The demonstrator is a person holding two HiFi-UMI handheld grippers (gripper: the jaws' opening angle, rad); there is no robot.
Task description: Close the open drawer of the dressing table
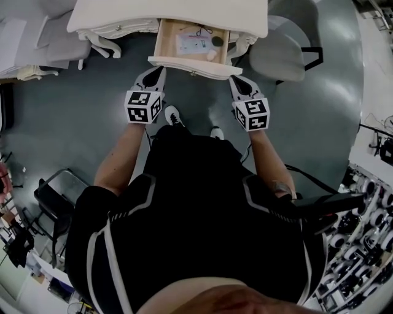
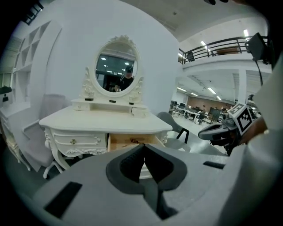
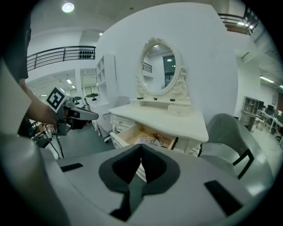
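The white dressing table [image 1: 110,15] stands at the top of the head view, its wooden middle drawer [image 1: 190,43] pulled out toward me. The drawer's white front [image 1: 191,66] faces me; inside lie a card, a dark round item and a thin cord. My left gripper [image 1: 158,70] is shut and empty, its tips just short of the front's left end. My right gripper [image 1: 234,79] is also shut and empty, close to the front's right end. The left gripper view shows the open drawer [image 2: 128,141] beyond the shut left gripper [image 2: 143,146]; the right gripper view shows the drawer [image 3: 148,136] beyond the right gripper [image 3: 140,146].
A grey chair [image 1: 279,52] stands right of the table and a pale chair [image 1: 55,37] at its left. An oval mirror [image 2: 117,73] tops the table. A black chair [image 1: 58,196] is behind me on the left. Equipment racks [image 1: 368,245] line the right edge.
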